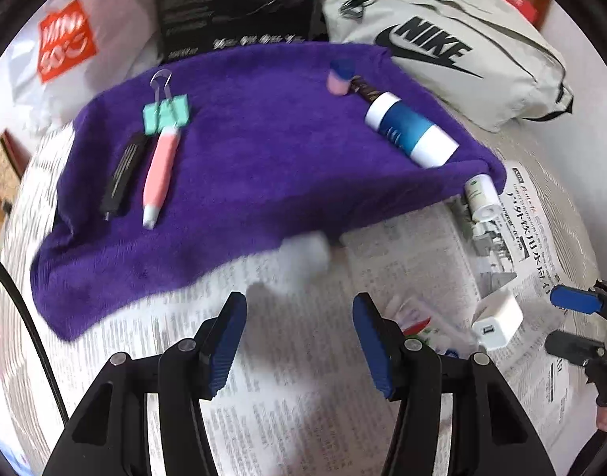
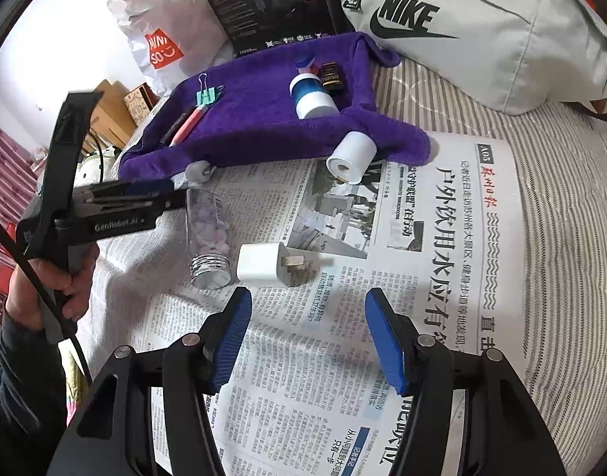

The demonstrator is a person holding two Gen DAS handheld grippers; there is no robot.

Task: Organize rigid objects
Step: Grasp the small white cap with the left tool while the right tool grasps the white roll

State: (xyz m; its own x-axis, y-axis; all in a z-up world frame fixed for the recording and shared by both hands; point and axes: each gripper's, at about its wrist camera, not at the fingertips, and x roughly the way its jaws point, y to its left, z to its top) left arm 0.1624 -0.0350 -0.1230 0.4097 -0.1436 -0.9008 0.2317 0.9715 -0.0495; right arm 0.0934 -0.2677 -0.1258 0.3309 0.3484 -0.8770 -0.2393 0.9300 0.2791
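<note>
1. Left gripper (image 1: 299, 341): jaws spread, nothing between them, above a newspaper (image 2: 383, 238) spread on a striped bed (image 2: 541, 198). In the right view it shows side-on (image 2: 176, 198), held by a hand (image 2: 53, 281), its tip over a glass jar.
2. Right gripper (image 2: 307, 341): jaws spread, empty, just short of a white charger (image 2: 264, 265) lying on the paper, prongs facing right.
3. Glass jar (image 2: 208, 238) w/ metal cap lies on its side just left of the charger, pale pieces inside.
4. Purple towel (image 1: 244, 166) lies beyond the paper. On its left part: green clip (image 1: 166, 113), pink pen (image 1: 160, 170), black pen (image 1: 121, 174) side by side.
5. On its right part: blue-white tube (image 1: 410, 131) on its side, a small blue-capped pink item (image 1: 340, 77) behind it, a dark small box (image 2: 332, 76) beside that.
6. White bottle (image 2: 351, 156) lies at the towel's front edge, partly on the paper.
7. A small grey knob-like item (image 2: 200, 170) sits at the towel's near edge; what it is, can't tell.
8. Behind the towel: Nike bag (image 2: 482, 27), black box (image 2: 264, 4), Miniso bag (image 2: 164, 47).
</note>
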